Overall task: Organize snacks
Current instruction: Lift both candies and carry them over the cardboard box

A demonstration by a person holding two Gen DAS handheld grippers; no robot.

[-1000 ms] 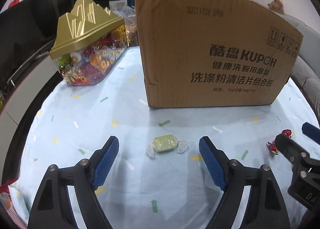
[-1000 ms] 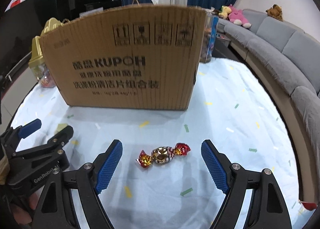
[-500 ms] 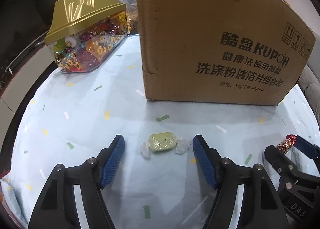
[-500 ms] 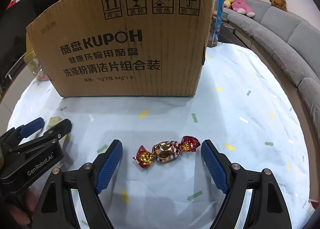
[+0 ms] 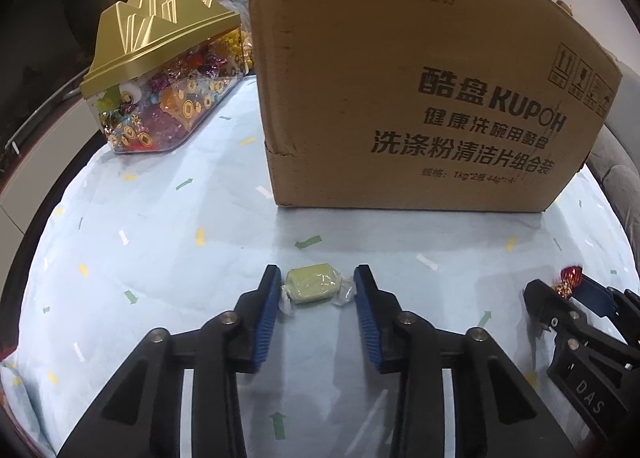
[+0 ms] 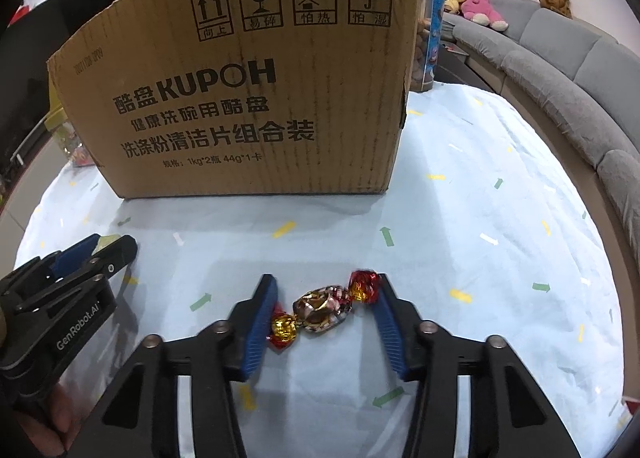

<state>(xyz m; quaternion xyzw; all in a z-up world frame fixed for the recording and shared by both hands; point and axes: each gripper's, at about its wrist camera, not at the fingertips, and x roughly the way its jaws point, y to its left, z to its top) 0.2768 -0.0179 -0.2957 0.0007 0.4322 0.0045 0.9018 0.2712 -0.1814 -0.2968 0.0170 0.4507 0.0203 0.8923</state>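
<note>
Two grippers closing on two candies before a "KUPOH" carton (image 5: 420,90)

Left wrist view: the left gripper (image 5: 316,290) is closing, fingers touching the green candy's (image 5: 313,284) clear wrapper ends on the tabletop (image 5: 168,258) — only here, a gold-lidded candy box (image 5: 160,74).
Right wrist view: the right gripper (image 6: 326,308) is closing, fingers against the red-gold candy's (image 6: 322,308) twists — "GenRobot.AI" on the other gripper, handling symbols on the carton.

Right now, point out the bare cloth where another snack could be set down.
Free: the light blue tablecloth right of the brown cardboard box, toward the grey sofa; also the strip between the box and the gold-lidded candy container. Crowded: before the box, where both grippers work.
</note>
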